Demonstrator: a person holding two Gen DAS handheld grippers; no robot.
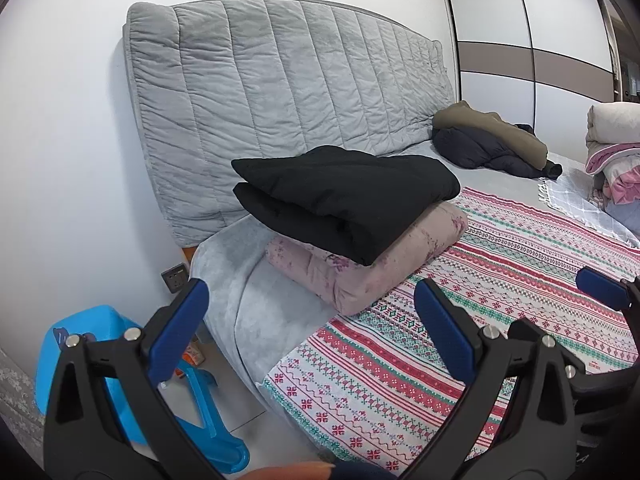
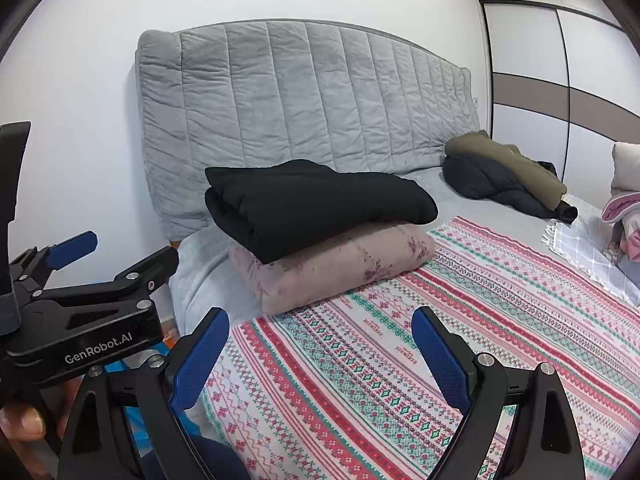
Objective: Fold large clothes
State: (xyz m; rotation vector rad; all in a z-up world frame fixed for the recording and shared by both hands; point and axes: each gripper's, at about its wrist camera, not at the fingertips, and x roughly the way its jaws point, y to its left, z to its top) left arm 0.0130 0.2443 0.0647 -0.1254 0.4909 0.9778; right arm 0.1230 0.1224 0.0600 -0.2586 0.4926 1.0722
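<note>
A folded black garment (image 1: 344,196) (image 2: 316,204) lies on top of a folded pink floral quilted piece (image 1: 372,264) (image 2: 340,264) near the head of the bed. An unfolded heap of a dark navy and an olive jacket (image 1: 496,140) (image 2: 508,172) rests at the far side by the headboard. My left gripper (image 1: 312,320) hovers open over the bed's near corner, empty. My right gripper (image 2: 320,344) is open over the patterned cover, holding nothing. The left gripper (image 2: 76,256) also shows at the left of the right wrist view.
A red, green and white patterned cover (image 1: 460,312) (image 2: 440,320) spreads over the grey bed. A grey quilted headboard (image 1: 288,80) stands behind. Stacked bedding (image 1: 616,152) sits at the right. A blue plastic stool (image 1: 120,380) stands on the floor left of the bed; a wardrobe (image 1: 532,32) is behind.
</note>
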